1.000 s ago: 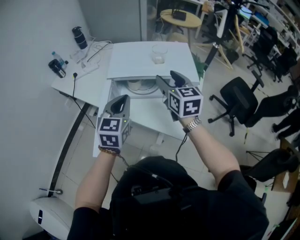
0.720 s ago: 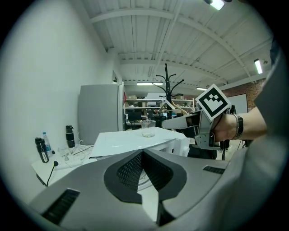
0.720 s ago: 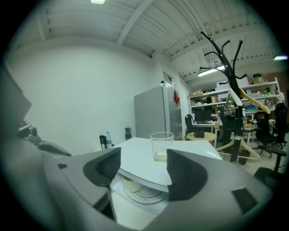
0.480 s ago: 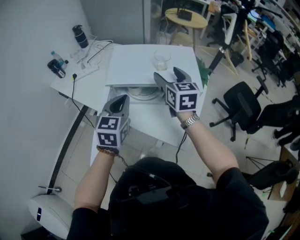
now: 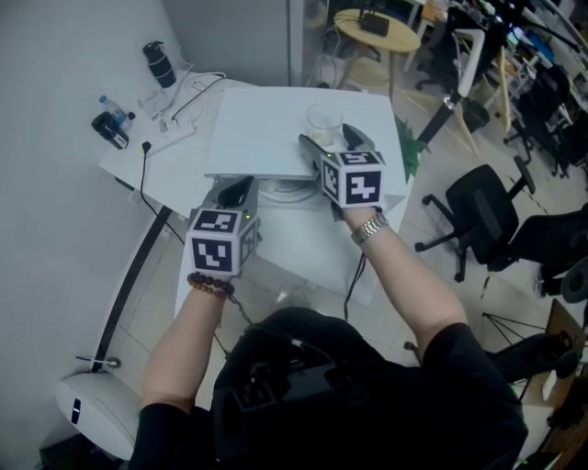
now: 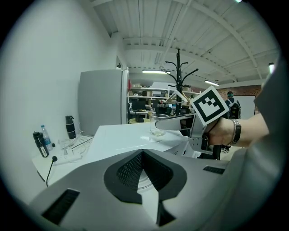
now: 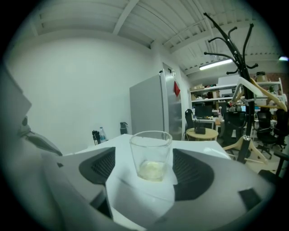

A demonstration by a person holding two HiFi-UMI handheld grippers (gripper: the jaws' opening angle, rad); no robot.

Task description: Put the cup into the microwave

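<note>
Clear glass is the thing at stake: the cup point(image 5: 323, 121) stands upright on the white top of the microwave point(image 5: 262, 128), just above centre in the head view, with a pale residue at its bottom.

The right gripper point(image 5: 329, 136) has its jaws opening, 1 on each side of the cup. The right gripper view shows a gap on both sides, so nothing is gripped yet. The left gripper point(image 5: 236, 190) is fully closed on nothing, at the front of the open cavity, left of centre.

As we judge it, the main risk is a jaw clipping the glass before both pads meet it, which would slide or tip the cup on the smooth top. A smooth glass wall could also slip under a weak or off-centre squeeze. Carrying it down, the cup could knock the cavity's top edge or the lowered door point(image 5: 294, 239).

The microwave sits on a white table point(image 5: 138, 170). At the upper left are a black flask point(image 5: 156, 66), a water bottle point(image 5: 112, 108) and loose cables. Office chairs point(image 5: 469, 197) fill the right of the frame, and a round wooden table point(image 5: 372, 27) stands at the top.
</note>
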